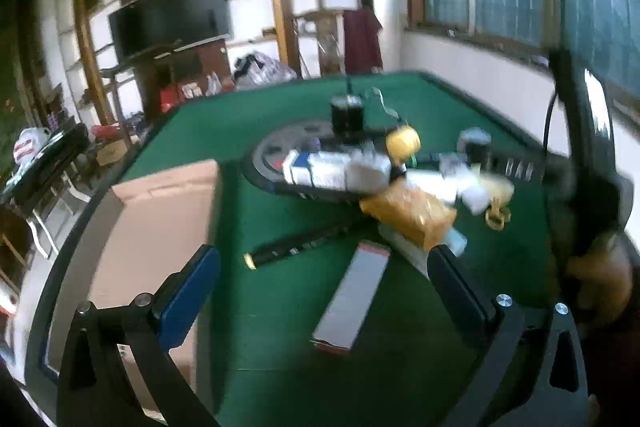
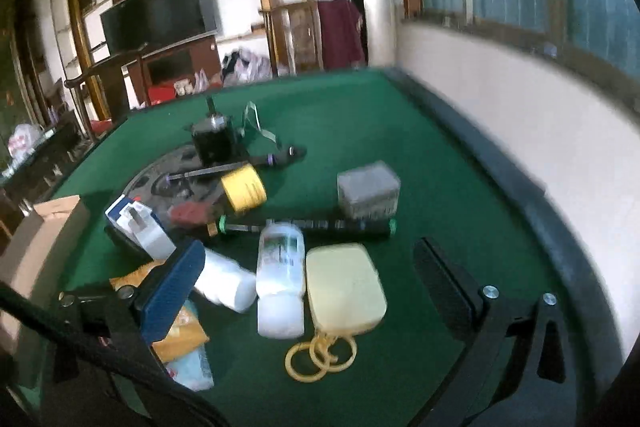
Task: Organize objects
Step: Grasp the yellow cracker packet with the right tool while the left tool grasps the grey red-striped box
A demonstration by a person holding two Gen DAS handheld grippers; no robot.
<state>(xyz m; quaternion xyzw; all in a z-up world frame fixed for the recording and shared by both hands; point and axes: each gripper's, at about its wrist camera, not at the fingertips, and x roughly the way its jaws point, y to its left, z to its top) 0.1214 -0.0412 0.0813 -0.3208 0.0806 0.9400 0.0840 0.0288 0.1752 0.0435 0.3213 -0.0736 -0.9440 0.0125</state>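
Several loose objects lie on a green table (image 1: 280, 327). In the left wrist view my left gripper (image 1: 322, 265) is open and empty above a long grey box (image 1: 352, 301) and a black remote (image 1: 298, 247). A cardboard box (image 1: 160, 227) stands at its left. In the right wrist view my right gripper (image 2: 310, 261) is open and empty over a clear bottle (image 2: 280, 275), a pale yellow case (image 2: 344, 287) with yellow rings (image 2: 320, 357), and a white bottle (image 2: 224, 281).
A round dark tray (image 2: 152, 183) holds a blue-white box (image 2: 138, 225), a yellow spool (image 2: 244, 189) and a black cube device (image 2: 214, 141). A grey box (image 2: 368, 191) and a long black tool (image 2: 312, 225) lie beyond. An orange packet (image 1: 408, 213) is nearby. The wall (image 2: 540, 155) runs along the right.
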